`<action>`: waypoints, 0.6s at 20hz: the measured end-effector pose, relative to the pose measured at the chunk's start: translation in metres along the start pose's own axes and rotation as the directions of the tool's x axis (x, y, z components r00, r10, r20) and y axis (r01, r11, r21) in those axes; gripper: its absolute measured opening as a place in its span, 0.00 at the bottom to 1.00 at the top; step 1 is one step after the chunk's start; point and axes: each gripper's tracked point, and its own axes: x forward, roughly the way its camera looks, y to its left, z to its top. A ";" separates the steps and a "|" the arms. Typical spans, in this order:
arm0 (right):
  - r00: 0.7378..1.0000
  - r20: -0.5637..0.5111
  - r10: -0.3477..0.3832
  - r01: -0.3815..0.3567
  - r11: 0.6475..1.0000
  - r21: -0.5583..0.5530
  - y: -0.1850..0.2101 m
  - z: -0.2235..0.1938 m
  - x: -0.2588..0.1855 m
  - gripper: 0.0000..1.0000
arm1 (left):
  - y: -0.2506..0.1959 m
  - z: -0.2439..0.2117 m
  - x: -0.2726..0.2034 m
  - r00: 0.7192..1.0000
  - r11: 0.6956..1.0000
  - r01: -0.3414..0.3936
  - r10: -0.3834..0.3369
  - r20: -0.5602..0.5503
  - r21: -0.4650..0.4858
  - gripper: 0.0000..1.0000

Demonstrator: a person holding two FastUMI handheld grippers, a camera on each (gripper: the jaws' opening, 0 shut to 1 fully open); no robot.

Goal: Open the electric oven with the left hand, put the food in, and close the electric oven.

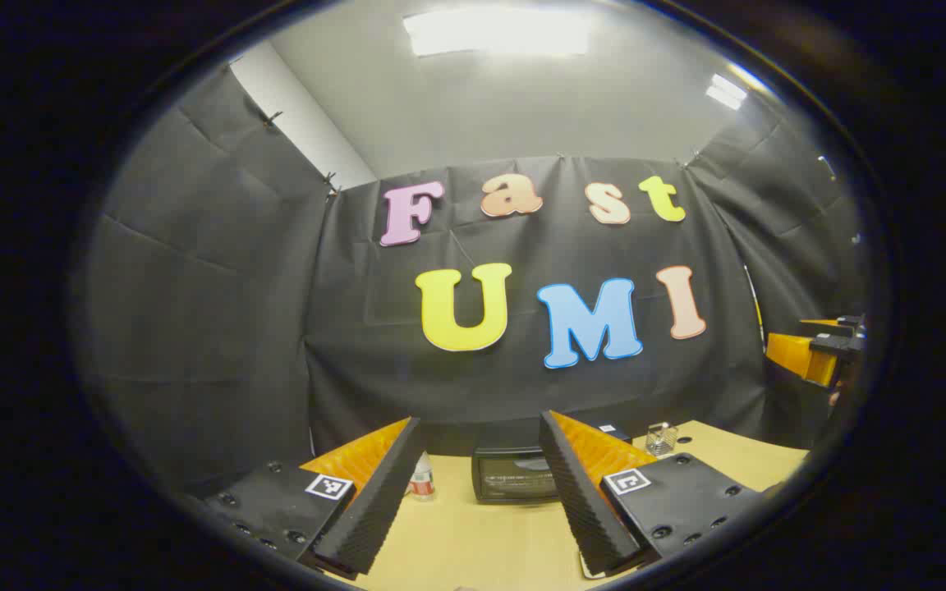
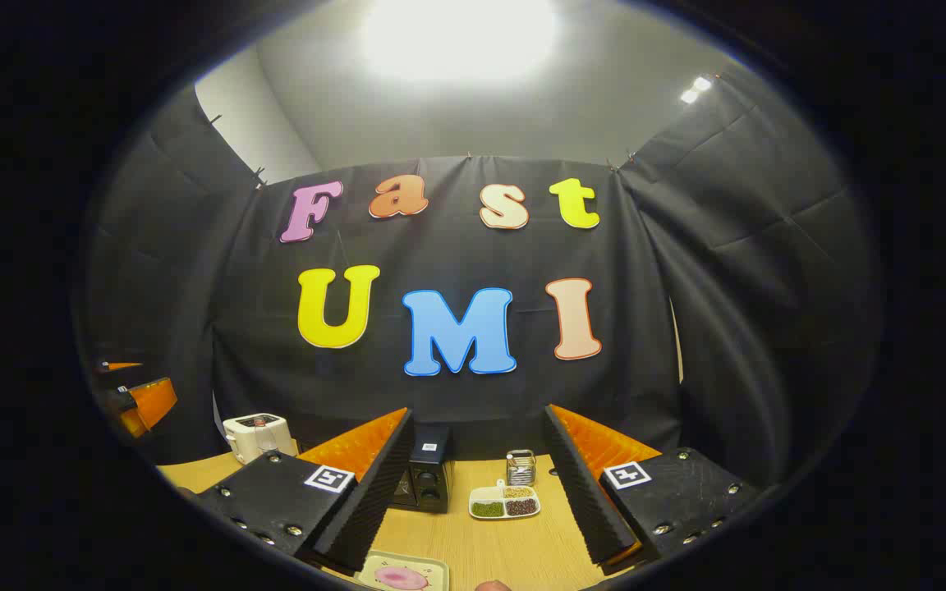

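Oven (image 1: 516,476) stands shut at the table's (image 1: 481,542) far edge, both tools (image 1: 481,492) (image 2: 477,492) released, well apart from it.

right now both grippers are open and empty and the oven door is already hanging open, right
Not quite: the oven door is closed, not open, as the left gripper view shows, with its front flat and dark between the fingers. The rest holds: the left gripper and the right gripper are both open and empty.
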 end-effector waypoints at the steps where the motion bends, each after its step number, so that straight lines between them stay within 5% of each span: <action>1: 1.000 0.011 0.004 -0.004 1.000 -0.001 0.001 0.003 0.001 0.95 | 0.001 -0.003 -0.001 1.000 1.000 -0.005 0.005 -0.005 -0.006 0.99; 12: 0.998 0.006 0.068 -0.068 0.998 -0.018 0.015 -0.004 0.007 0.95 | 0.007 0.001 -0.003 0.998 0.998 -0.058 0.058 -0.003 -0.023 0.99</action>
